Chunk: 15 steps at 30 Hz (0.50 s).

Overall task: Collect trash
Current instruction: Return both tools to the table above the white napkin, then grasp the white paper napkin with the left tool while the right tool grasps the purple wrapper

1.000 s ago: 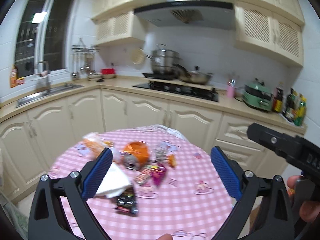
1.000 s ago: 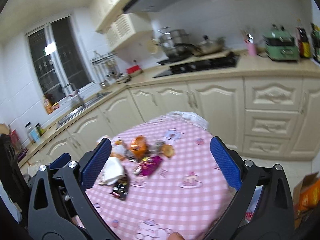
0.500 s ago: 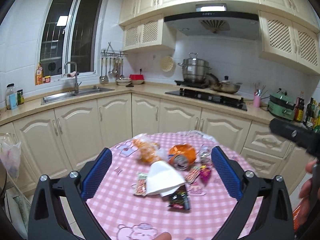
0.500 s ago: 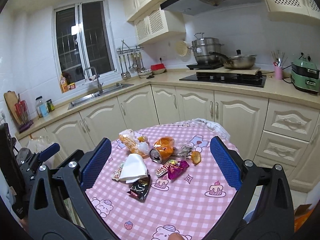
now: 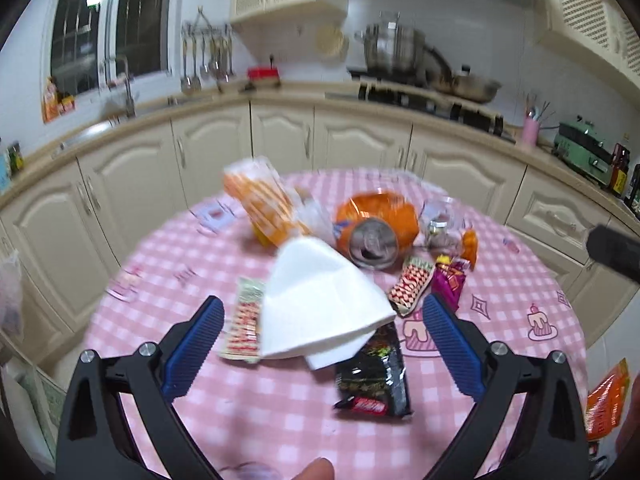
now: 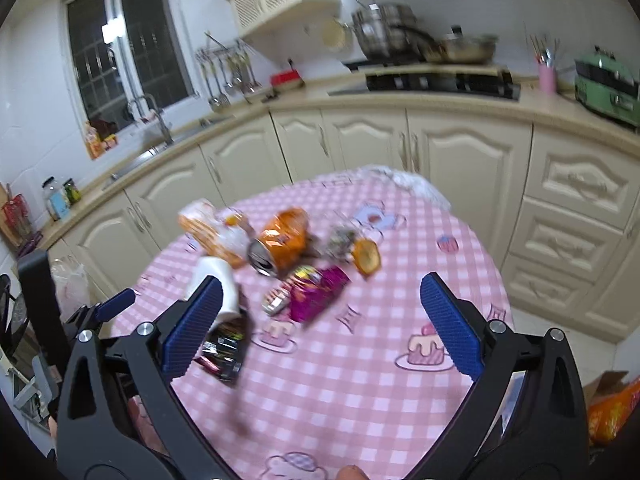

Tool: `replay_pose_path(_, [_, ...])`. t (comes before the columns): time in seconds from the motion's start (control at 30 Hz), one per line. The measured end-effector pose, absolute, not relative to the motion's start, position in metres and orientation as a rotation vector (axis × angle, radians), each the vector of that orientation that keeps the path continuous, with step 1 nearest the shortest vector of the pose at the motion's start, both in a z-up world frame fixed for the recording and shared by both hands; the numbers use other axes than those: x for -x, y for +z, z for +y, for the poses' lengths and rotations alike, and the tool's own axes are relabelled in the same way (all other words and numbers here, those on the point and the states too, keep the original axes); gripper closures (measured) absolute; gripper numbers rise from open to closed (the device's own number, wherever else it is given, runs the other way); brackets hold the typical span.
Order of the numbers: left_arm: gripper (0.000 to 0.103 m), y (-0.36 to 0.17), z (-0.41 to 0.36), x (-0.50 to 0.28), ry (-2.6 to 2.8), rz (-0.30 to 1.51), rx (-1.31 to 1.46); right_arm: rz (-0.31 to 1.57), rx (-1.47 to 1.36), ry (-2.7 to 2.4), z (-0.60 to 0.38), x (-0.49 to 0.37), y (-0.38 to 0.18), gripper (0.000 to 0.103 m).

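Both grippers nearer the littered table than half a second ago

Left wrist view: the left gripper (image 5: 320, 340), blue ribbed pads spread wide and empty, now hangs closer over the folded white napkin (image 5: 320, 304), which overlaps a glossy black wrapper (image 5: 374, 380) beside a crushed orange can (image 5: 374, 226) (blurred). Right wrist view: the right gripper (image 6: 320, 322), likewise spread and empty, has dipped toward the pink checked tablecloth (image 6: 360, 392), where a crinkly magenta wrapper (image 6: 318, 296) lies.

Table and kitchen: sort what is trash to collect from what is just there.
Trash: white napkin, orange can, black wrapper, purple wrapper, orange striped bag.
Just there: pots, sink tap, pink cup, green cooker.
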<state>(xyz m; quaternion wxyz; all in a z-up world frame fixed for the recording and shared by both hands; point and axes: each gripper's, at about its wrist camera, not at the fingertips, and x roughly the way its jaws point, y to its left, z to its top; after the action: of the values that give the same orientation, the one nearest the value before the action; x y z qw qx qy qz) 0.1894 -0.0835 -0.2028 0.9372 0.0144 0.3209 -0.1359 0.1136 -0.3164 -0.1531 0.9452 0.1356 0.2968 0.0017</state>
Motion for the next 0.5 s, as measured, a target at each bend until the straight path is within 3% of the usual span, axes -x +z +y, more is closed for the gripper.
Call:
replay_pose_path(0.27, [0.006,-0.236,-0.097,-0.243,-0.209,0.776,0.009,0.712,-0.273,0.027,-0.320,-0.146,-0.188,0.006])
replay_pose_path(0.3, [0.013,-0.239,-0.097,-0.247,-0.219,0.790,0.015,0.729,-0.270,0.039,-0.318,-0.153,-0.194,0.006])
replay_pose_path(0.37, [0.015,-0.242,-0.098,-0.249,-0.235,0.790,0.013,0.756,-0.277,0.071,-0.315,-0.168,-0.203,0.006])
replay_pose_path(0.43, [0.032,-0.237,-0.100,-0.245,-0.269,0.768,-0.005,0.778,-0.275,0.092,-0.310,-0.182,-0.211,0.006])
replay_pose_path(0.5, [0.041,-0.233,-0.103,-0.241,-0.289,0.757,-0.034,0.807,-0.270,0.095,-0.306,-0.196,-0.219,0.006])
